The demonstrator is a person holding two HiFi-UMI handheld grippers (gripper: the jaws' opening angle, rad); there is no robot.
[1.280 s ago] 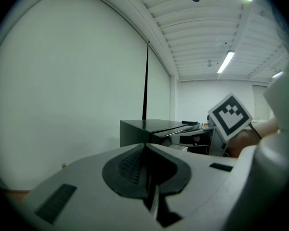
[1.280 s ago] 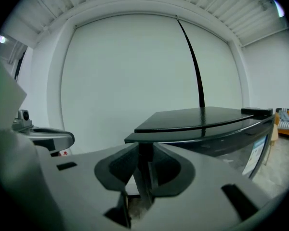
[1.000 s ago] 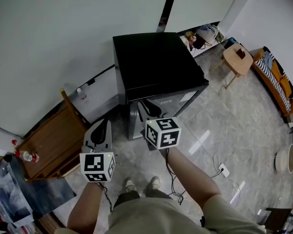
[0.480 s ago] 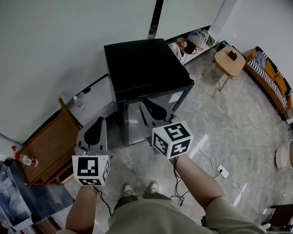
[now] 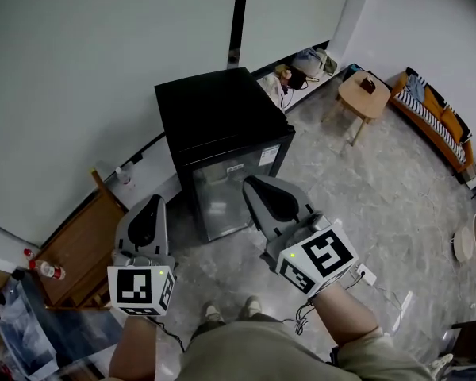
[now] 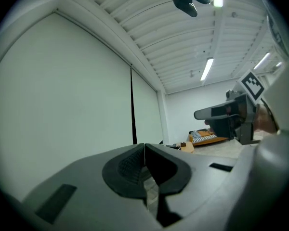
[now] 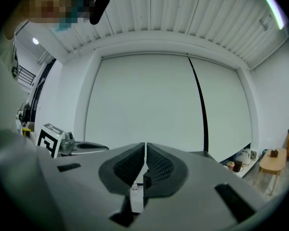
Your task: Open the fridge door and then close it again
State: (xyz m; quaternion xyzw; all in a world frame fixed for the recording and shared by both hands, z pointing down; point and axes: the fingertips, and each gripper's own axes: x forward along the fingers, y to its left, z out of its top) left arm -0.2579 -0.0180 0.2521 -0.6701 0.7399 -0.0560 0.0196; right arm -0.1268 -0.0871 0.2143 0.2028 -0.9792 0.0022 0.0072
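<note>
Small black fridge [image 5: 222, 117] with grey door [image 5: 226, 197] shut, well apart from left claw [image 5: 153, 202], pressed together, and right claw [image 5: 251, 182], just closing together on nothing. Opening either not begun or already undone.

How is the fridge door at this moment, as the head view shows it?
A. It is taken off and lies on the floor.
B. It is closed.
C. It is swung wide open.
B: the fridge door sits flush against the front of the black fridge, with no gap showing and nothing of the inside in sight.

Grey left tongs [image 5: 152, 202], right tongs [image 5: 251, 182]; khaki clothing [image 5: 238, 355].
</note>
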